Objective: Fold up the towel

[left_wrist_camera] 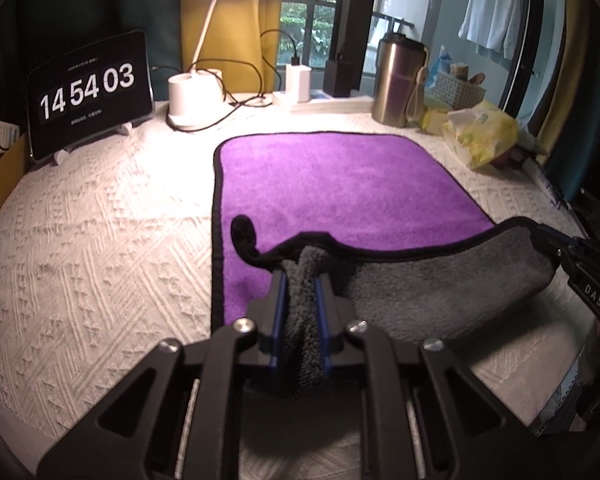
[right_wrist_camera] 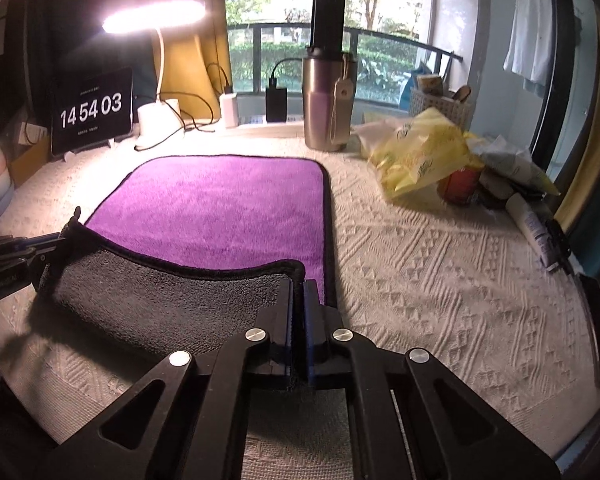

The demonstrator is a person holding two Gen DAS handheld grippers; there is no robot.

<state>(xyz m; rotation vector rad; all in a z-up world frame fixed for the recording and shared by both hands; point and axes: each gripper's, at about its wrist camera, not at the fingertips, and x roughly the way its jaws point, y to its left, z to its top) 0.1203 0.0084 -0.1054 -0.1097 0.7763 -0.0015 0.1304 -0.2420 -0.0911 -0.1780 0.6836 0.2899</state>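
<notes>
Towel, purple on top, grey beneath and edged in black, lies flat on the white textured cloth; its near edge is raised and curled over, grey side showing, with the left gripper and right gripper each clamped on a near corner

**What the two handheld grippers actually look like up close**

Both are basically the same build. The left gripper is matte black with chunky angled linkage arms that have triangular cutouts, and four round silver screw heads at the pivots. Its fingers are black with blue pads on the inner faces. The right gripper matches: black frame, silver screws, blue-lined fingers. From the left camera, white lettering reading "DAS" shows on the right one's side.
</notes>
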